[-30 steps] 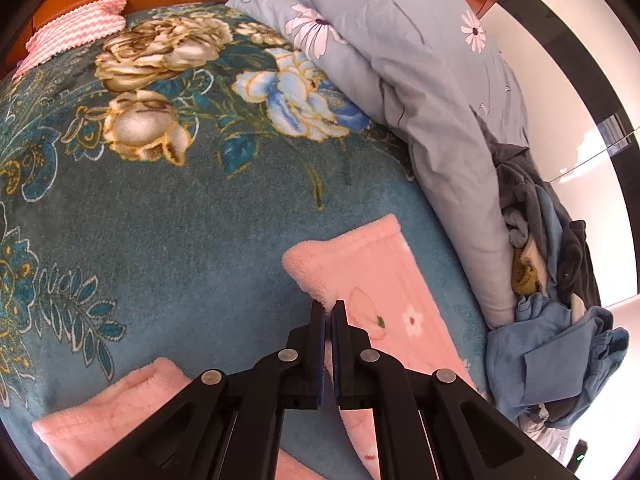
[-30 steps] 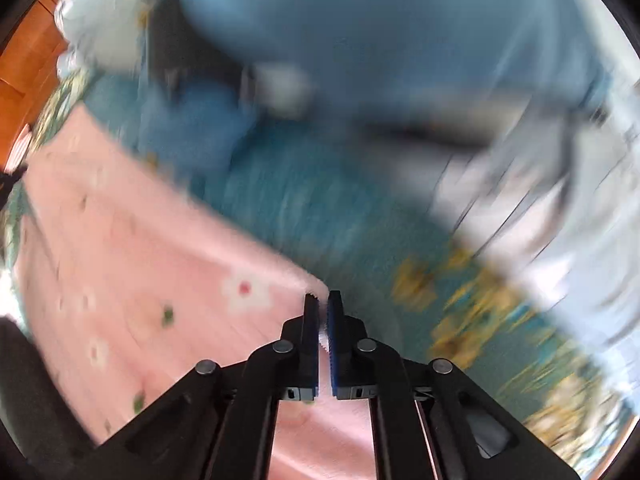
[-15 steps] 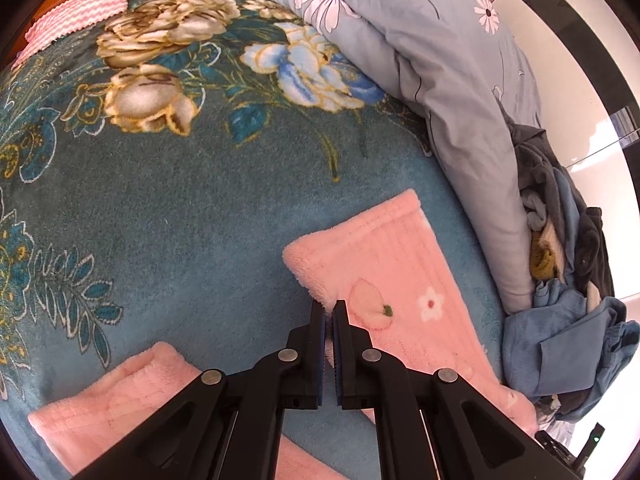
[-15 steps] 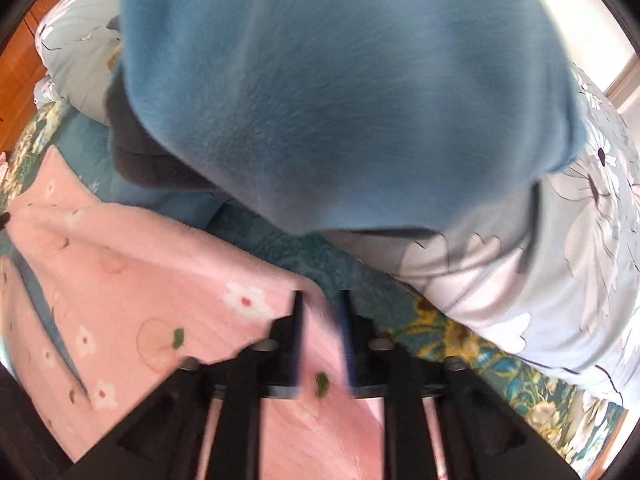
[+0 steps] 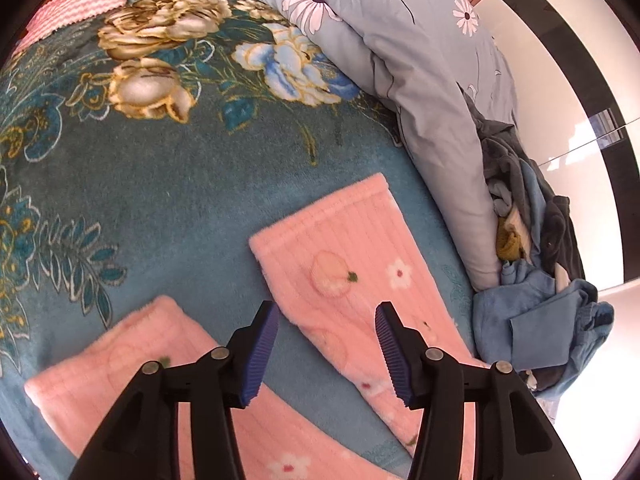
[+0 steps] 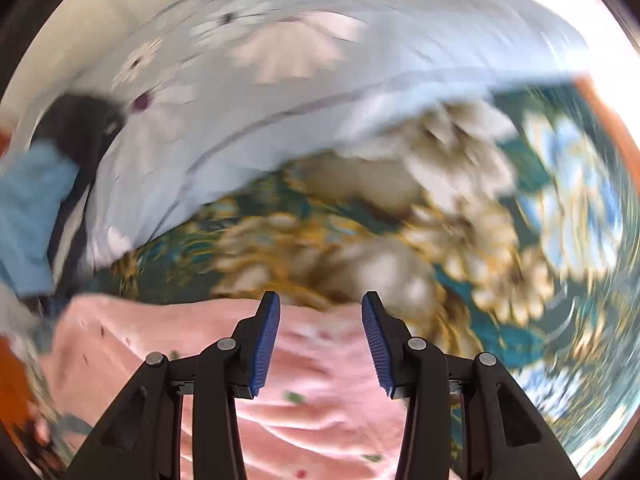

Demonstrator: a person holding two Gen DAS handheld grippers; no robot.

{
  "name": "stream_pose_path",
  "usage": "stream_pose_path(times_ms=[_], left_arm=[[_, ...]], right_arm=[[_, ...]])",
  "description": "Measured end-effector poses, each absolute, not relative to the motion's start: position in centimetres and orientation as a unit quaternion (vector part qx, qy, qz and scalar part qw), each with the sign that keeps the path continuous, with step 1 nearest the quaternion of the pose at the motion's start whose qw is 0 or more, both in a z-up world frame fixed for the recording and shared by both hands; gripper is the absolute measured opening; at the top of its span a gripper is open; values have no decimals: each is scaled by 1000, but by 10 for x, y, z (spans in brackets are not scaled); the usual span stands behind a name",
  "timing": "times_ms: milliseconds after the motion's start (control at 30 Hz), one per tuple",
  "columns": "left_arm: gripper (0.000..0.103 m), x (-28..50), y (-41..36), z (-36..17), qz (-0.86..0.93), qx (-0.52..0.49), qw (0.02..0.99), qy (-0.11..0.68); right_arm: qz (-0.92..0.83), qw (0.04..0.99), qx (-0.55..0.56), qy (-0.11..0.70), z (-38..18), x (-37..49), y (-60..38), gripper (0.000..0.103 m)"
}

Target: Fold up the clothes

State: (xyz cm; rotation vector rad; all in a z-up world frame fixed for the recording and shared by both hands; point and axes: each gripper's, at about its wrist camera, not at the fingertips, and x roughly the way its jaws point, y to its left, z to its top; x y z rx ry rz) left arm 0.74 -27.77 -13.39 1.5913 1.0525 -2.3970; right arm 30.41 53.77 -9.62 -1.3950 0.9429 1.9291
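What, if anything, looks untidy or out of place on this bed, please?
A heap of unfolded clothes, blue, grey and dark, lies crumpled at the bed's right edge beside the floral duvet. The pink fleece trousers lie flat, legs splayed, not yet folded. Nothing looks damaged or spilled.

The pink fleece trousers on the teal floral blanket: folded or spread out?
Spread out. In the left wrist view the pink fleece trousers show two legs lying apart, flat on the teal floral blanket.

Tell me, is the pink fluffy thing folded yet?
Not yet. The pink garment lies spread flat on the teal floral blanket, legs apart. The left gripper and right gripper have just been opening, nothing between them. The folding remains, and the clothes heap waits.
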Motion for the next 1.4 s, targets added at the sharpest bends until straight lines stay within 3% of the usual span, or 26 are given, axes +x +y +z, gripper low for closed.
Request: stream_pose_path(times_ms=[100,333,367,400,433,633,867,1000,1133,1233,1400], left_arm=[[55,13,-272,-135,-776,526,41,345],[55,30,-266,-127,-778,526,43,340],[55,33,-267,-126,-779,525,44,340],[55,35,-268,-126,-780,524,46,340],[55,37,-269,-126,-779,524,48,340],[55,45,-273,-122,-782,517,59,343],[55,55,-290,-116,-786,504,71,350],[55,66,-312,-111,-788,495,81,357],[58,82,-340,-111,-783,484,97,379],[60,92,-360,-118,-764,482,114,413],[60,102,-379,-136,-734,495,144,442]], right_arm=[[708,282,-502,409,-114,326,551,44],[705,214,-503,452,-140,315,548,43],[706,209,-503,453,-139,314,547,38],[707,205,-503,452,-137,313,545,21],[708,200,-503,452,-136,312,544,11],[759,241,-412,442,-103,317,562,8],[741,340,-400,419,-112,308,580,8],[735,335,-415,418,-122,293,574,8],[739,333,-426,401,-111,288,566,14],[738,357,-419,390,-92,299,560,33],[736,371,-417,383,-69,333,540,36]])
